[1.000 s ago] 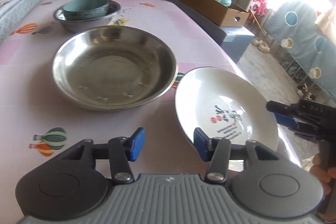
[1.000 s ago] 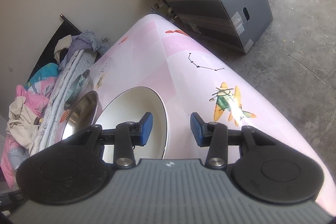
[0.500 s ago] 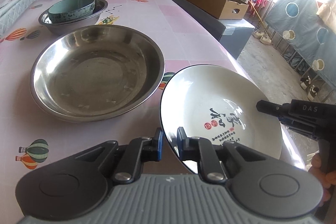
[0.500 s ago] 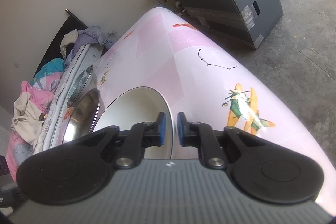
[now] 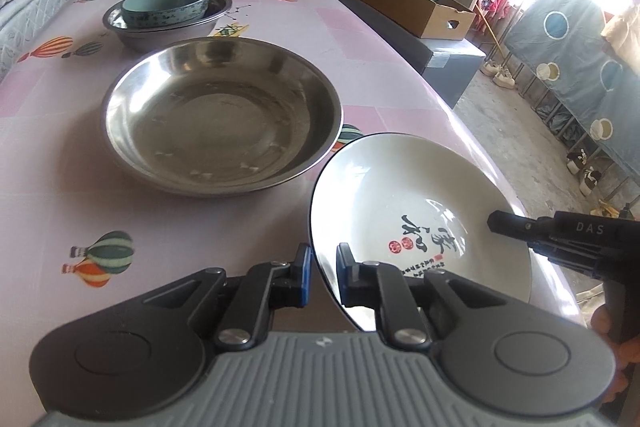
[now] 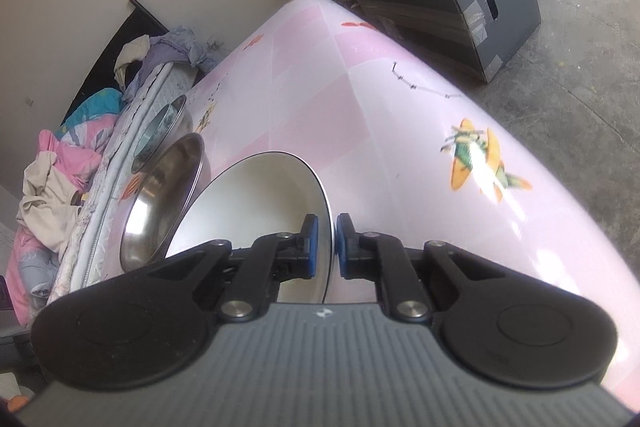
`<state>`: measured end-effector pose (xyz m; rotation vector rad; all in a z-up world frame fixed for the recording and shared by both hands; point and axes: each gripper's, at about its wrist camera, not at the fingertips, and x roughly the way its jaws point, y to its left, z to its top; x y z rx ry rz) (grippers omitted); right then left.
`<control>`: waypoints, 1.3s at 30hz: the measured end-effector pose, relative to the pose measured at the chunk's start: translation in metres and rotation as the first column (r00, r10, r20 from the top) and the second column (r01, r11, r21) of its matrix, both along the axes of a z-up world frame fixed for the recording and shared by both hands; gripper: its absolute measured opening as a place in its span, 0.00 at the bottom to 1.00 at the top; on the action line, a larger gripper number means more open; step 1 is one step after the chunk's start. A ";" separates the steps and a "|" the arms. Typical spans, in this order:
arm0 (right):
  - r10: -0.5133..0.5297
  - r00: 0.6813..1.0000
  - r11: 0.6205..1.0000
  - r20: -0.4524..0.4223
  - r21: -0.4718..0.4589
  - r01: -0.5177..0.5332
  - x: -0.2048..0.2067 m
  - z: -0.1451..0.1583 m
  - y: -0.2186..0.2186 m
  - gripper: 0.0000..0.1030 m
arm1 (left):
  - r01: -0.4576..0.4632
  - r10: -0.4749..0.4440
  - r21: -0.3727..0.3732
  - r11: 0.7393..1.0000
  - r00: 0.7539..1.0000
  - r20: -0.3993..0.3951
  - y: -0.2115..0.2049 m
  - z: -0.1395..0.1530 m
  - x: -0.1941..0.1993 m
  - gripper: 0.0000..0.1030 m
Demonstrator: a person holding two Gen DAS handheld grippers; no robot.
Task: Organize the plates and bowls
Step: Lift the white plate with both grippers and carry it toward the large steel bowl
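A second ago both sets of jaws stood apart around the rim; now I have them closed, so my left gripper [image 5: 321, 277] pinches the near-left edge of the white plate [image 5: 400, 223] and my right gripper [image 6: 324, 243] pinches its opposite edge, one pad inside the dish and one outside in each case. That gives me a two-handed hold, and I judge the plate ready to be lifted and moved. It sits at the near right corner of the pink table [image 5: 48, 195], close to the edge, just beside the large steel dish [image 5: 222, 123], which looks like the natural place to nest it; farther back the teal bowl [image 5: 166, 5] already rests inside the smaller steel bowl [image 5: 120, 25]. The plate faces hollow side up, its printed black lettering upward, and being round it has no true long axis; the useful line is the one running rim to rim between my two grips. It seems tipped, the left side higher, though the fisheye bends things enough that I cannot be sure it has left the table.
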<state>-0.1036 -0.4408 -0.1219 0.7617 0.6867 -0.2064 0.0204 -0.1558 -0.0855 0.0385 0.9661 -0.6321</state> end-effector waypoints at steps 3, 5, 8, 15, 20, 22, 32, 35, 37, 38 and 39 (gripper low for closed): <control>0.014 1.000 1.000 -0.012 0.025 -0.014 -0.004 0.001 0.011 0.10 | -0.007 0.007 -0.026 1.000 1.000 -0.001 0.018 0.003 -0.003 0.13; 0.022 1.000 0.999 -0.019 0.030 -0.022 -0.007 0.001 0.020 0.11 | -0.008 0.008 -0.043 0.999 1.000 0.007 0.030 0.006 -0.005 0.13; 0.033 0.999 0.999 -0.029 0.021 -0.032 -0.012 0.003 0.035 0.12 | 0.007 -0.006 -0.059 0.998 1.000 0.017 0.042 0.010 -0.009 0.13; 0.044 0.999 0.998 -0.029 0.038 -0.043 -0.015 0.003 0.049 0.11 | -0.027 0.025 -0.079 0.997 1.000 -0.015 0.056 0.004 -0.008 0.19; 0.035 0.999 0.998 -0.031 0.054 -0.033 -0.013 0.003 0.044 0.11 | -0.013 0.009 -0.067 0.998 0.999 -0.047 0.045 -0.006 0.006 0.21; 0.034 0.999 0.999 -0.031 0.044 -0.032 -0.013 0.003 0.044 0.11 | 0.000 -0.003 -0.067 0.998 0.998 -0.055 0.039 -0.009 0.009 0.20; 0.055 0.997 0.998 -0.057 0.010 -0.055 -0.019 0.007 0.045 0.13 | 0.046 -0.053 -0.077 0.996 0.994 -0.092 0.042 -0.008 -0.009 0.20; 0.066 0.996 0.998 -0.059 0.005 -0.066 -0.021 0.007 0.043 0.13 | 0.039 -0.048 -0.090 0.995 0.994 -0.102 0.043 -0.010 -0.007 0.20; 0.063 0.996 0.998 -0.055 0.014 -0.063 -0.022 0.006 0.040 0.13 | 0.032 -0.042 -0.086 0.996 0.993 -0.111 0.039 -0.012 -0.001 0.20; 0.055 0.997 0.998 -0.057 0.012 -0.055 -0.021 0.005 0.039 0.13 | 0.034 -0.043 -0.078 0.996 0.993 -0.112 0.037 -0.014 0.002 0.20; 0.047 0.997 0.999 -0.063 0.009 -0.047 -0.021 0.003 0.038 0.13 | 0.038 -0.046 -0.069 0.997 0.993 -0.108 0.033 -0.015 0.003 0.20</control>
